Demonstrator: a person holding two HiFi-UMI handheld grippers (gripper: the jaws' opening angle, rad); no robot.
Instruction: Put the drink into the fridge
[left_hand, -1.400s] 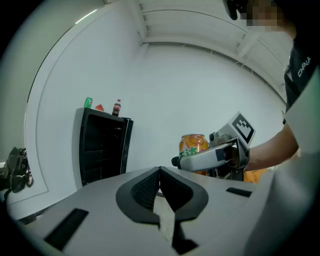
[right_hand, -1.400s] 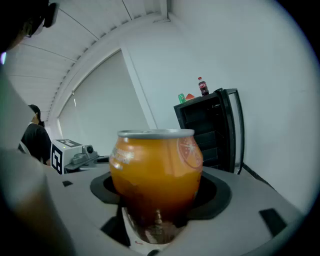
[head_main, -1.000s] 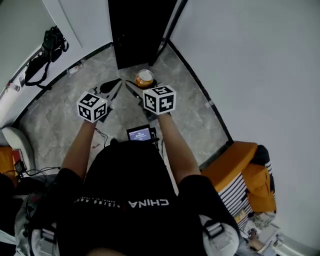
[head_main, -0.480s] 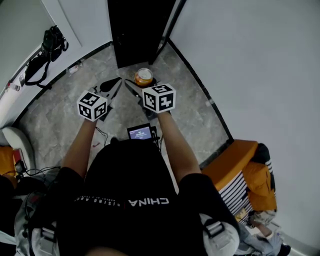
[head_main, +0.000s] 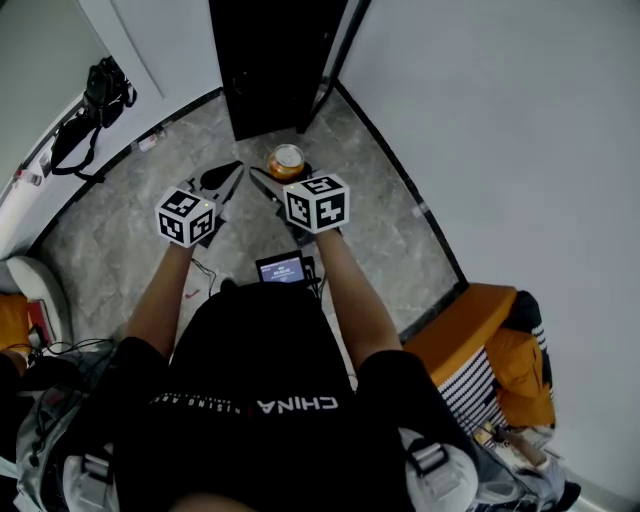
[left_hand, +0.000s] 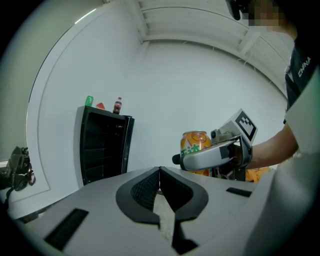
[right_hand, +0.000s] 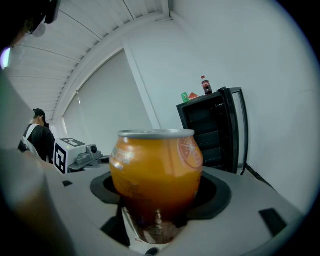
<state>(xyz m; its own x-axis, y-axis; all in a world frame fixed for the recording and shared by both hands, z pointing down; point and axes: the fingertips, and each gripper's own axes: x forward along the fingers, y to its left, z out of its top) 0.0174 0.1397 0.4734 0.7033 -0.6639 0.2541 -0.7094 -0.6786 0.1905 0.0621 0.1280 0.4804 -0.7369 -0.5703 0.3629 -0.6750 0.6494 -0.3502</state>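
An orange drink can stands upright between the jaws of my right gripper, which is shut on it. The can also shows in the left gripper view, held by the right gripper. My left gripper is level with it on the left, shut with nothing between its jaws. The black fridge stands straight ahead in the corner. Dark shelves show on its front; I cannot tell whether the door stands open.
A small cola bottle and a green thing stand on top of the fridge. A black bag hangs at the left wall. An orange chair is at the right, cables lie on the floor at the left. A person stands far left.
Both grippers and the can have shifted slightly forward toward the fridge. Neither grip has changed.
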